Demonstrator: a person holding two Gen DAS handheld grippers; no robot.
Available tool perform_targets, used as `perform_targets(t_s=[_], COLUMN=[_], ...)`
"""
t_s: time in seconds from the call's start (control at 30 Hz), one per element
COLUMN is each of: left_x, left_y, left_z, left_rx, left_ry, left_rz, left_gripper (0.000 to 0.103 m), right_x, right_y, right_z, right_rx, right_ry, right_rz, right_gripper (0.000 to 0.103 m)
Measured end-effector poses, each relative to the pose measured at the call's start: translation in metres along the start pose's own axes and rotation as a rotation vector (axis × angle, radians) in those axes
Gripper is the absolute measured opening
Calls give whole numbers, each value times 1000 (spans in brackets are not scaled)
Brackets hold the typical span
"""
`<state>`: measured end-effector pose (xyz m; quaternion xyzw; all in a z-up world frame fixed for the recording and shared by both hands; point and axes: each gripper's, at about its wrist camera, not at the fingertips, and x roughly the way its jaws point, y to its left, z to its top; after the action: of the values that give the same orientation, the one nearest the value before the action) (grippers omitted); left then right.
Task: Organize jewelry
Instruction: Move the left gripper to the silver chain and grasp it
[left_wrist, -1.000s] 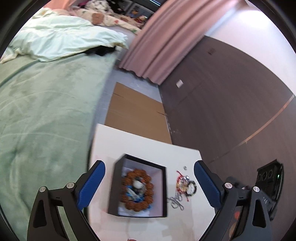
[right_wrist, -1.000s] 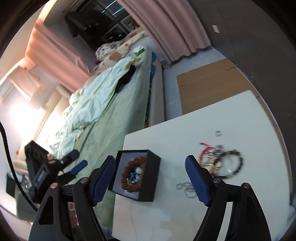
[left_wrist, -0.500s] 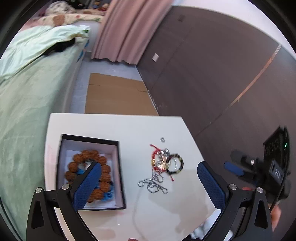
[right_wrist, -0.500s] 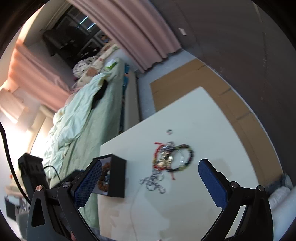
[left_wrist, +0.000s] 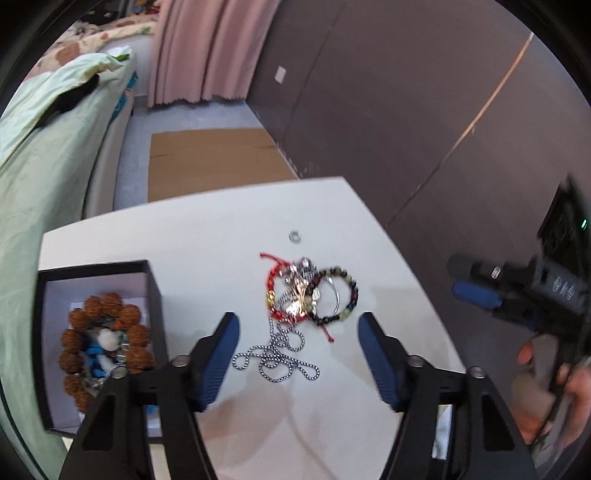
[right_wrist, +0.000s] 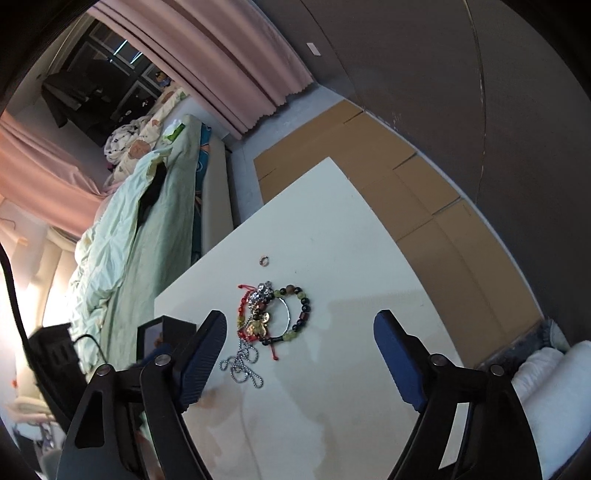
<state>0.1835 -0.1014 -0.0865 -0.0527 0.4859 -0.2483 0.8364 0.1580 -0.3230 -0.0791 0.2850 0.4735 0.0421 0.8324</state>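
A tangled jewelry pile (left_wrist: 306, 295) of a red cord, a dark bead bracelet and silver charms lies mid-table, with a silver chain (left_wrist: 277, 354) just before it and a small ring (left_wrist: 294, 235) beyond. The black box (left_wrist: 155, 295) at the left holds a brown bead bracelet (left_wrist: 107, 332). My left gripper (left_wrist: 297, 325) hovers over the chain, its jaws closing with nothing pressed between them. My right gripper (right_wrist: 301, 321) hovers near the pile (right_wrist: 269, 314) and chain (right_wrist: 240, 365), its jaws also closing on nothing. The ring (right_wrist: 264, 260) and the box (right_wrist: 166, 328) show there too.
The white table (left_wrist: 221, 229) ends close behind the ring. A bed with a green cover (left_wrist: 44, 177) runs along the left. Flat cardboard (left_wrist: 210, 158) lies on the floor before a pink curtain (left_wrist: 207, 51) and a dark wall. A hand (left_wrist: 546, 387) holds the right gripper's handle.
Both grippers swung from the box side toward the jewelry pile and came lower over the table. The left jaws have narrowed a good deal, the right jaws slightly.
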Motion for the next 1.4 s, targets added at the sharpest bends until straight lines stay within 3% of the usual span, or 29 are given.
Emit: perform_targets(t_s=[0.13, 0.37, 0.67, 0.77, 0.8, 0.97, 1.0, 1.23, 1.4], left_x=[25, 55, 72, 72, 72, 67, 64, 47, 19], left_y=[-11, -20, -22, -20, -20, -11, -12, -7, -2], left_z=[-5, -16, -17, -18, -18, -17, -16, -12, -2], left_rx=[66, 151, 196, 200, 201, 154, 150, 97, 68], left_ry=[52, 104, 77, 55, 53, 34, 19, 5, -57], left_rz=[61, 134, 222, 248, 247, 231, 223, 158, 124], left_gripper=[51, 50, 40, 28, 16, 13, 2, 2, 1], right_x=[-6, -10, -8, -8, -8, -2, -1, 8, 16], right_y=[-2, -6, -7, -8, -9, -7, -6, 2, 5], right_z=[5, 11, 15, 17, 17, 15, 14, 9, 6], right_rx=[-1, 8, 8, 5, 4, -2, -8, -47, -50], right_ry=[-22, -33, -25, -26, -27, -14, -10, 18, 38], right_rz=[2, 4, -11, -28, -35, -49, -50, -53, -48], right_gripper=[82, 82, 82, 82, 82, 82, 82, 82, 82])
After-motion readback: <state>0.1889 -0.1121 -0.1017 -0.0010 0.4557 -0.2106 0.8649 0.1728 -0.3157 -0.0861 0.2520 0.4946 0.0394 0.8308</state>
